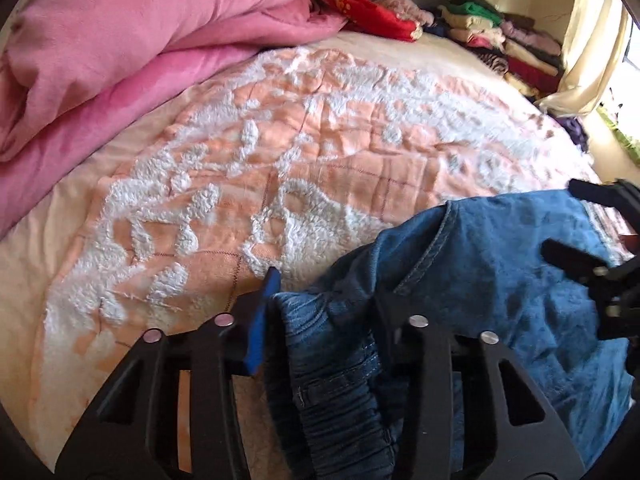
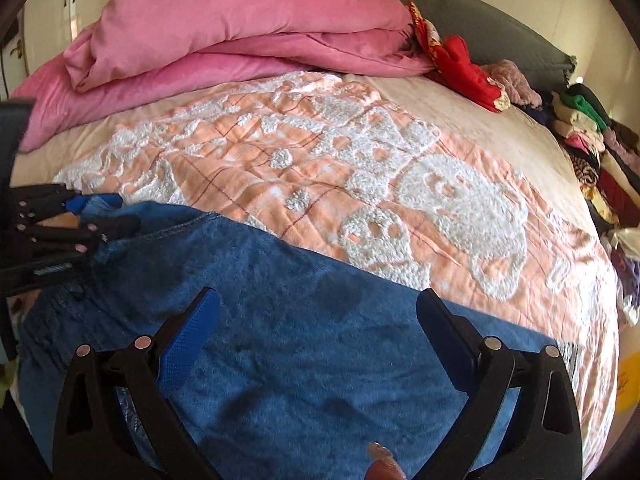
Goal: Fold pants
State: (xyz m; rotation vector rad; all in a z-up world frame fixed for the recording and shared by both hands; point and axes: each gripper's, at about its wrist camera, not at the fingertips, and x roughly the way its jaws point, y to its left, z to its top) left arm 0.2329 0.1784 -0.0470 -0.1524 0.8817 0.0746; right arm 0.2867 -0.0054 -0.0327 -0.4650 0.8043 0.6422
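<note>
On the near edge of the bed point(image 2: 500, 120), the pants point(image 2: 280, 340) lie on the peach bedspread point(image 1: 320, 140) with its raised white tufted pattern. They are blue denim turned to show a plush blue lining, and the elastic waistband is bunched at their left end.

The left gripper point(image 1: 324, 292) is clamped on that gathered waistband: the denim fills the gap between its fingers, the blue pad of one finger point(image 1: 260, 320) shows beside the cloth, and the other pad is buried under the fabric. From the right wrist view the same gripper point(image 2: 102, 210) appears at the far left, with a tuft of denim pinched at its tips.

The right gripper point(image 2: 320, 312) hangs over the middle of the plush lining with its fingers spread wide and nothing between them; whether the tips touch the cloth cannot be told. A fingertip of the person point(image 2: 380, 464) shows at the bottom of that view, blurred.

No container is in view. At the head of the bed lies a folded pink duvet point(image 1: 140, 40), with a red patterned cloth point(image 1: 372, 12) beside it against a grey headboard point(image 2: 480, 28). Along the right edge of the bed runs a row of folded clothes point(image 1: 508, 48), too small and overlapped to tell apart. The near ends of the pants are cut off by the frame.
</note>
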